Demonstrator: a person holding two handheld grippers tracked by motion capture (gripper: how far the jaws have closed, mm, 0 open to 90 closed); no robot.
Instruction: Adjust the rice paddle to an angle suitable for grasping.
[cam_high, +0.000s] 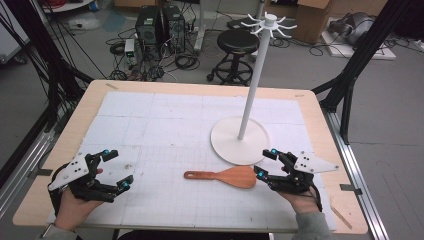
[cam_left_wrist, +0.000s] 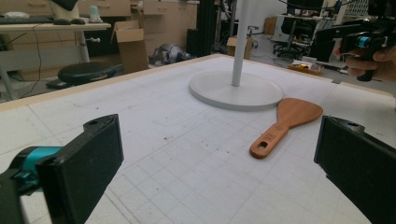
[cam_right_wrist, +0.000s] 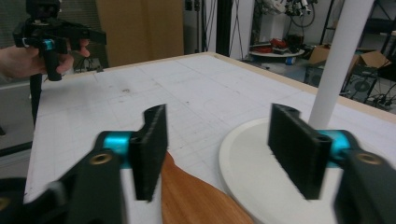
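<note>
Lying flat on the white gridded mat (cam_high: 165, 125): one wooden spatula (cam_high: 223, 176), handle toward the left gripper (cam_high: 115, 170), blade just beside the right gripper (cam_high: 265, 163) and near the white stand's round base (cam_high: 227, 142). Both grippers' jaws spread apart, holding nothing. No readable brands, labels or writing on any item.

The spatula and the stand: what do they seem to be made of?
The spatula looks like wood: a warm reddish-brown with a smooth, slightly glossy finish, perhaps oiled or lacquered. The stand is evenly matte white on base and pole; this could be painted metal or plastic, and the look alone does not settle it.
</note>
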